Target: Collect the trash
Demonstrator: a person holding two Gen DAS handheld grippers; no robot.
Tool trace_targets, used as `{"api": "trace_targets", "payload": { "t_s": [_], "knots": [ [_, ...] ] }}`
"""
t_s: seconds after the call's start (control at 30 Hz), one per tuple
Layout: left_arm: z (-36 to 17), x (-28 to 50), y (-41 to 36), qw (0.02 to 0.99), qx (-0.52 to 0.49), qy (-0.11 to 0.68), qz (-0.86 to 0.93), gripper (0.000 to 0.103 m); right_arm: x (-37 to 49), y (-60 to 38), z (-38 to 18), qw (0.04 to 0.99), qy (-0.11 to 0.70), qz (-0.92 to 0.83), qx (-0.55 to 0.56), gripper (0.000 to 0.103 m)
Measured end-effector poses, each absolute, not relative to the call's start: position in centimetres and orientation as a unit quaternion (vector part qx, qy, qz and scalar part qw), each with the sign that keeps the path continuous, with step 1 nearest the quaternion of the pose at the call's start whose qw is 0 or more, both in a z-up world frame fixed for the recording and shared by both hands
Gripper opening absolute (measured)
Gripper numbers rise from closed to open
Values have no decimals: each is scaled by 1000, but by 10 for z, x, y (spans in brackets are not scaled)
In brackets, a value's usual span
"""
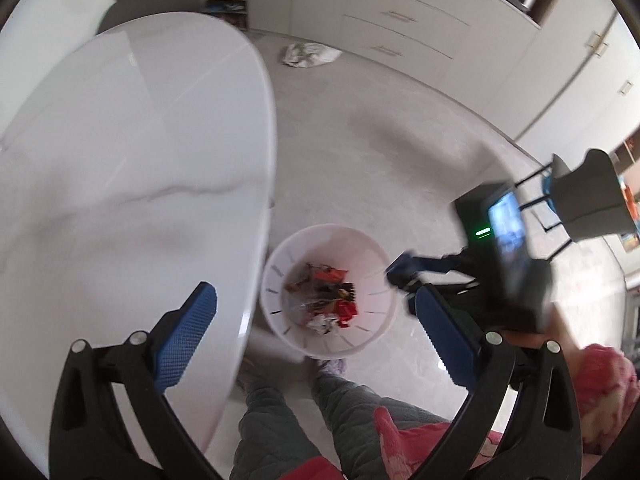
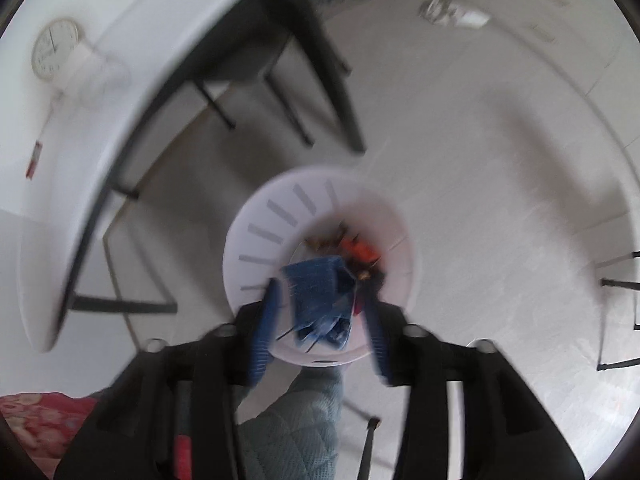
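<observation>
The white surface (image 1: 132,152) lay at nine o'clock of the bin (image 1: 376,264). The left claw (image 1: 316,320) gaped wide, empty. The right claw (image 2: 320,320) hung over the bin (image 2: 260,216), part open; a blue wrapper (image 2: 318,288) sat loose between its pads.

1 white bin (image 1: 378,264), 1 blue wrapper (image 2: 320,300), 1 table (image 1: 120,160), 2 tongs (image 1: 316,340).
</observation>
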State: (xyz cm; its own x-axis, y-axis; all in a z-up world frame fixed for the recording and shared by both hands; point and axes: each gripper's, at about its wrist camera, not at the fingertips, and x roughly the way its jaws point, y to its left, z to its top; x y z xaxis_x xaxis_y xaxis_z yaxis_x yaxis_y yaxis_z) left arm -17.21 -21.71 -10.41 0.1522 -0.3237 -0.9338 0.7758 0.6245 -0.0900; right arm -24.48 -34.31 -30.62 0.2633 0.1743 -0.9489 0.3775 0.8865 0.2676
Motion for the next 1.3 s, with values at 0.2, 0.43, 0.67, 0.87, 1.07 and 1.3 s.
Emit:
{"api": "trace_targets", "payload": {
  "t_s": [0.2, 0.43, 0.67, 0.87, 1.07, 1.3],
  "knots": [
    [-101, -152, -192, 745, 204, 536, -339, 95, -225, -318, -353, 705, 673, -65, 212, 92],
    [-96, -135, -177, 756, 186, 539, -322, 95, -215, -311, -314, 727, 644, -76, 226, 97],
    [-76, -115, -156, 786, 170, 511, -305, 95, -193, -303, -212, 797, 569, -107, 171, 97],
    [-1, -79, -110, 859, 124, 435, -239, 95, -157, -278, -89, 868, 471, -92, 124, 100],
    [121, -57, -54, 931, 75, 309, -180, 95, -112, -240, 47, 931, 349, -47, 97, 100],
    [244, -54, -13, 966, 51, 216, -132, 95, -69, -204, 181, 965, 249, 5, 83, 101]
  ]
}}
